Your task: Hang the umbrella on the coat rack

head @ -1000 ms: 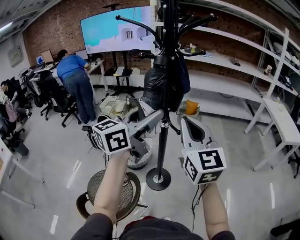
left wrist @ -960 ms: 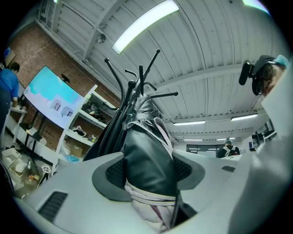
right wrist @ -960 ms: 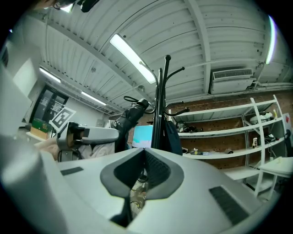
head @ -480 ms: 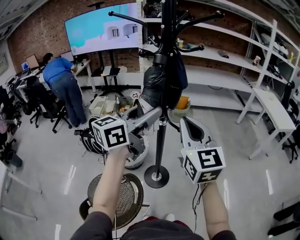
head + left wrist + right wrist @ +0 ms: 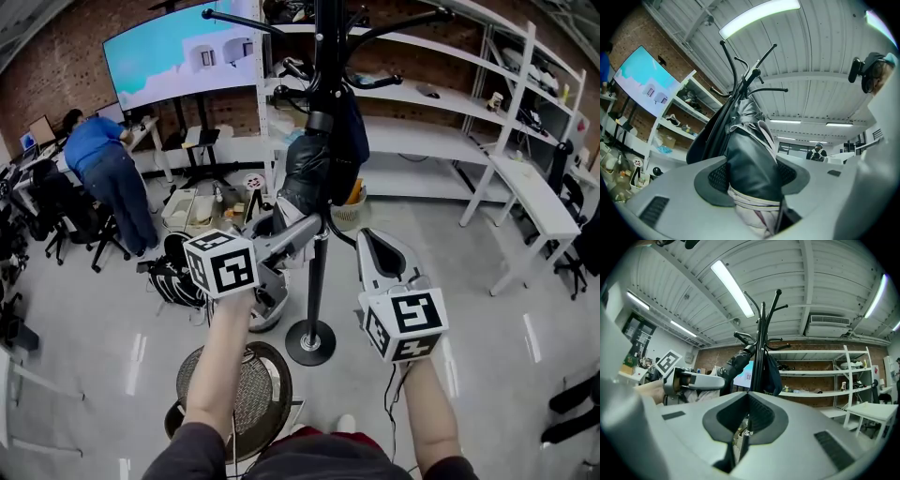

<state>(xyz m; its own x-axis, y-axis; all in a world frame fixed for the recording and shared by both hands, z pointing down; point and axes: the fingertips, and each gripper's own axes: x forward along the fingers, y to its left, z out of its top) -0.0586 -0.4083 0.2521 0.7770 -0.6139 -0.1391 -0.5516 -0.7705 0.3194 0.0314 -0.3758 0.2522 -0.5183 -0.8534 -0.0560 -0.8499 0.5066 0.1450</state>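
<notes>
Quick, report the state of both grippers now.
Left gripper: jaws closed on the umbrella.
Right gripper: jaws closed, holding nothing.

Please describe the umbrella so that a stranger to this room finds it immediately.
Find the tall black coat rack standing mid-floor. Slanting up alongside its pole is a folded umbrella, its lower end clamped in the left hand-held gripper. Glossy, crumpled black fabric distinguishes it from the dark blue bag beside it.
</notes>
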